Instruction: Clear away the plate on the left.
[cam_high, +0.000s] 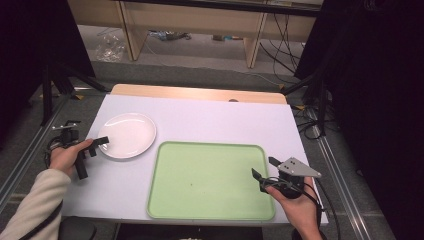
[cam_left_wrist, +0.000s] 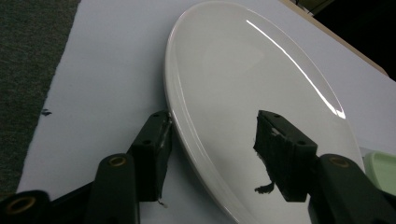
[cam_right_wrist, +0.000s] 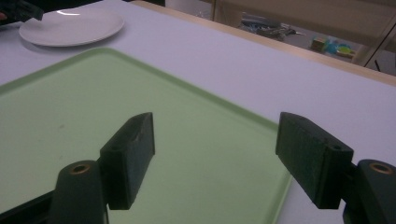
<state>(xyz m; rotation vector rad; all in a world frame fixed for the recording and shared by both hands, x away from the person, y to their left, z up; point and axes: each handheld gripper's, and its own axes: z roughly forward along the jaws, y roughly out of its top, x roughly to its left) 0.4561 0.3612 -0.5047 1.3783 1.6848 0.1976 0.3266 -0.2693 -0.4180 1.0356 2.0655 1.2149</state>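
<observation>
A white plate (cam_high: 127, 135) lies at the left of the white table top, and an empty light green tray (cam_high: 210, 181) lies at the front middle. My left gripper (cam_high: 97, 146) is at the plate's near left rim. In the left gripper view the plate's (cam_left_wrist: 243, 79) rim runs between the jaws of the left gripper (cam_left_wrist: 212, 135): one pad sits against the rim's outer edge, while the other hangs over the plate's inside with a gap. My right gripper (cam_high: 264, 167) stands open over the tray's right edge, with nothing between its fingers, the tray (cam_right_wrist: 70, 102) beneath it.
The table top (cam_high: 215, 120) has a wooden strip along its far edge. Beyond it are wooden furniture legs, cables and clutter on the floor. Black stands flank the table on both sides. A corner of the tray (cam_left_wrist: 384, 169) shows beside the plate.
</observation>
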